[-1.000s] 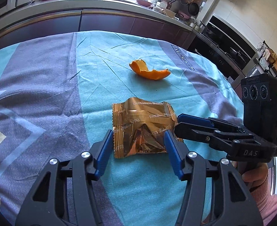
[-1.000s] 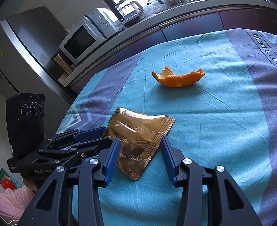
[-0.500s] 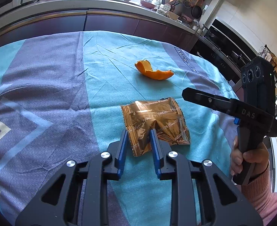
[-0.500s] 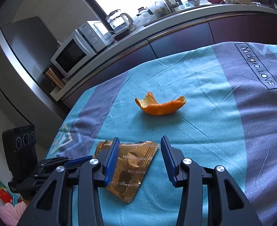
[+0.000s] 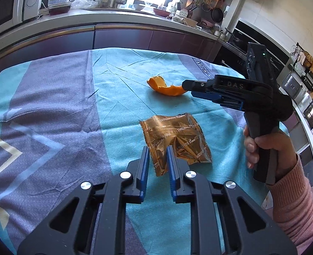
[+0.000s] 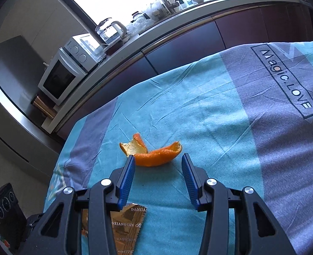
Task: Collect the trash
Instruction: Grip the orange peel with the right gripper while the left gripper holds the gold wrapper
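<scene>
The left tool (image 5: 158,156) has just been closing on the gold wrapper (image 5: 175,140) and now pinches its near edge on the surface. The right tool (image 6: 157,165) stands open just short of the orange peel (image 6: 154,156) — next it likely must advance to straddle and close.

Two close, downward-tilted wrist views, sharing orange peel (image 5: 166,86) and wrapper (image 6: 122,225).
</scene>
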`<state>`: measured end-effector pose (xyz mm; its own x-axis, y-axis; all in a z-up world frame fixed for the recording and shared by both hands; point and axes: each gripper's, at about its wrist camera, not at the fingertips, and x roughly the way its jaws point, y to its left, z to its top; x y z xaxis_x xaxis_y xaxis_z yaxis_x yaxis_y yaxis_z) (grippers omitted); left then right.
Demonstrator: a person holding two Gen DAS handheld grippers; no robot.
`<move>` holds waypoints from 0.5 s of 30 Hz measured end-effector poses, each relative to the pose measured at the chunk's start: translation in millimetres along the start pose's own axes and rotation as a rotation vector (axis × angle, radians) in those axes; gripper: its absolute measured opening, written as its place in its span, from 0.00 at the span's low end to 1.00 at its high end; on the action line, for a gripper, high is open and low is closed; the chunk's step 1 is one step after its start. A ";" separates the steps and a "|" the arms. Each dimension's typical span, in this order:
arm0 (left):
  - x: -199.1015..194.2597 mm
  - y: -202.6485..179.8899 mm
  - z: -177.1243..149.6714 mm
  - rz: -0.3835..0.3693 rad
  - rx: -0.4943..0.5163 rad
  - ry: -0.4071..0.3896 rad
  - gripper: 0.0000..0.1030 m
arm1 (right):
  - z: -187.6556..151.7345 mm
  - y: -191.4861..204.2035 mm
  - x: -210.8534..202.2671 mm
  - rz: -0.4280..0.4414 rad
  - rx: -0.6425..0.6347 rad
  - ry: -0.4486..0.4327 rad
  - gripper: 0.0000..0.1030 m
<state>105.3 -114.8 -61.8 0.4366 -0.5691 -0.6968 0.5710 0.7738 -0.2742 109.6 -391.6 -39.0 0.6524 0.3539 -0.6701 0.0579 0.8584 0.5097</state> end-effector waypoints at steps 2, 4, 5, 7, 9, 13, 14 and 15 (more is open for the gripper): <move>-0.9 -0.3 -1.2 0.004 0.005 -0.003 0.16 | 1.0 0.0 5.5 -0.007 -0.005 0.008 0.43; -1.9 -0.2 -2.5 0.002 0.008 -0.005 0.15 | 1.3 1.4 8.4 -0.011 -0.011 0.004 0.43; -2.7 -0.2 -3.2 0.005 0.010 -0.007 0.14 | 1.9 1.6 8.5 -0.011 -0.012 0.003 0.41; -3.8 0.1 -4.2 0.004 0.012 -0.008 0.13 | 2.4 -0.2 9.6 -0.003 -0.007 0.005 0.27; -4.6 -0.3 -5.0 0.003 0.011 -0.008 0.12 | 2.2 -3.3 10.7 0.013 0.005 0.009 0.22; -5.3 1.2 -6.7 0.003 0.005 -0.010 0.10 | 0.2 -0.5 4.9 0.013 -0.014 -0.012 0.16; -5.5 1.7 -6.9 0.002 0.003 -0.010 0.07 | -0.5 0.2 3.1 0.017 -0.014 -0.016 0.14; -5.0 2.4 -6.9 -0.001 0.002 -0.009 0.07 | -1.9 0.6 0.9 0.024 -0.012 -0.018 0.13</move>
<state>99.7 -108.2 -63.5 0.4422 -0.5719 -0.6909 0.5724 0.7730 -0.2734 108.8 -390.0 -40.4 0.6674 0.3680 -0.6474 0.0330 0.8539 0.5194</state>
